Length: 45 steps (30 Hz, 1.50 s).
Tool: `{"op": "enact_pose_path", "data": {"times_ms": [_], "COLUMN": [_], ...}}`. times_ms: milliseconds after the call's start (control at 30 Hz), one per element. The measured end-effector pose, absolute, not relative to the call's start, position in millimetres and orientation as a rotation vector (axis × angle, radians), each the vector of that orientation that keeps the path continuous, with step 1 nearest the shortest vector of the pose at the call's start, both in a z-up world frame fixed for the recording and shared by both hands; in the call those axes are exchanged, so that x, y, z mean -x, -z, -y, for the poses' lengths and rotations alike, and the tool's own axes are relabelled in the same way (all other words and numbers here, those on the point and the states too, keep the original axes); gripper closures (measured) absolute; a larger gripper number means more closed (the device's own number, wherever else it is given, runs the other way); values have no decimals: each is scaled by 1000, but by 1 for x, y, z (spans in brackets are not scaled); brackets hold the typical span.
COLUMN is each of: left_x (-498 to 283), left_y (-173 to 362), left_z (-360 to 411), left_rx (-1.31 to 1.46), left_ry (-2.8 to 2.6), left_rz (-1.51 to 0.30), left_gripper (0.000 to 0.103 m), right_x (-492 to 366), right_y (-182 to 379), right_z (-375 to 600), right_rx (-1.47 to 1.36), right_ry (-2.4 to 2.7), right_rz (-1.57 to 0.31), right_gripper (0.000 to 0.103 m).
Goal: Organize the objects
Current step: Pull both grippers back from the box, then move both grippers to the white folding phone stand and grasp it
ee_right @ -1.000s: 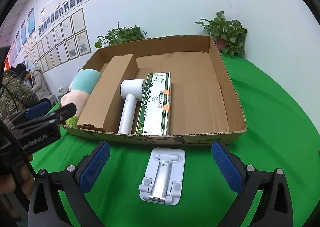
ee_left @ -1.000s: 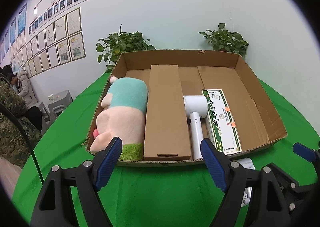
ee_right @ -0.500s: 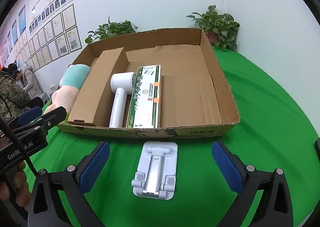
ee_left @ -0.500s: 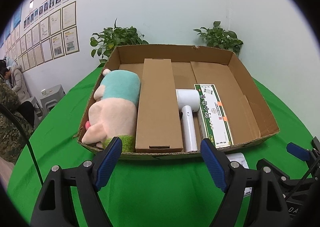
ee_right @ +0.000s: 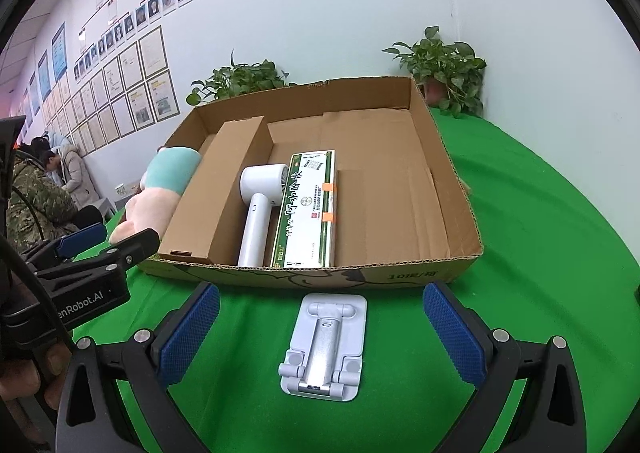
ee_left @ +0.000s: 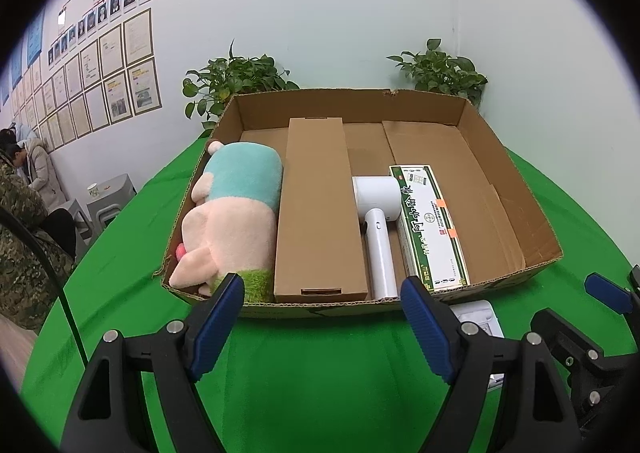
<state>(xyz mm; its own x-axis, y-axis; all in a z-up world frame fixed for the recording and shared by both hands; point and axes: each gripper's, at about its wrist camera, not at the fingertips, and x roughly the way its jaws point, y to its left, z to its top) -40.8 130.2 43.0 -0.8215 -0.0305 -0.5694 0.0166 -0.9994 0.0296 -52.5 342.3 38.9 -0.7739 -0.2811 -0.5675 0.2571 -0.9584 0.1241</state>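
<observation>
A shallow cardboard box on the green cloth holds, from left to right, a pink and teal plush toy, a long brown carton, a white hair dryer and a green-and-white packet. A white folding phone stand lies flat on the cloth in front of the box, its corner showing in the left wrist view. My right gripper hovers open over the stand, its pads wide of it on both sides. My left gripper is open and empty before the box's front wall.
Two potted plants stand behind the box against the wall. Green cloth lies bare to the right of the box. People sit at the far left. The left gripper's body is close beside the right one.
Both views shifted only slightly. The objects lie where they were and both grippers stay open.
</observation>
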Motion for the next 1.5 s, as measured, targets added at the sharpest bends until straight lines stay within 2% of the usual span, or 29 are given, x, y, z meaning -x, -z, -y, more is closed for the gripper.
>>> {"op": "enact_pose_path", "data": {"times_ms": [267,367,500,567,600,633,667,700,733,767,800,867,900,933,967,1000,1133,1267,1500], "left_x": [41,41,41,42,42,43,44,45,45,46,46,46,46,45,43,41,43,47,48], "left_y": [-42,-41,-41,-40,-39,-38,-37,-36,-35,-34,-33,-32,-31,-31,-32,-33,-26,-15,0], "left_z": [-133,-133,-133,-133,-134,-135,-135,-135,-136,-138,-139,-142,-143,-143,-141,-141,-145,-140,-134], "left_rx": [-934,-929,-927,-940,-955,-984,-999,-1016,-1039,-1062,-1077,-1089,-1092,-1081,-1061,-1044,-1123,-1268,-1418], "left_ry": [2968,2961,2970,2995,3012,3031,3044,3065,3086,3099,3103,3088,3082,3088,3094,3100,3097,3118,3106], "left_rz": [43,53,51,36,26,13,2,-14,-30,-38,-37,-35,-40,-66,-90,-105,-65,-211,-343], "left_gripper": [22,23,36,54,70,80,83,89,91,91,91,78,51,24,20,20,20,20,20], "right_x": [47,45,46,46,46,45,45,45,44,44,44,44,46,48,49,50,52,58,65], "right_y": [-36,-38,-37,-37,-36,-36,-36,-35,-35,-34,-33,-31,-31,-29,-27,-25,-15,4,31], "right_z": [-347,-348,-348,-349,-349,-350,-349,-349,-348,-347,-349,-352,-353,-355,-356,-359,-360,-352,-326], "right_rx": [-868,-851,-861,-861,-861,-858,-859,-865,-876,-881,-878,-889,-904,-922,-938,-945,-1015,-1132,-1254], "right_ry": [2726,2731,2739,2744,2746,2749,2754,2767,2781,2790,2788,2779,2771,2760,2749,2737,2694,2612,2521], "right_rz": [66,66,67,67,66,64,53,32,7,-6,5,34,48,62,83,116,156,113,-20], "right_gripper": [1,10,10,10,12,22,43,58,81,82,82,78,73,48,12,0,1,1,1]}}
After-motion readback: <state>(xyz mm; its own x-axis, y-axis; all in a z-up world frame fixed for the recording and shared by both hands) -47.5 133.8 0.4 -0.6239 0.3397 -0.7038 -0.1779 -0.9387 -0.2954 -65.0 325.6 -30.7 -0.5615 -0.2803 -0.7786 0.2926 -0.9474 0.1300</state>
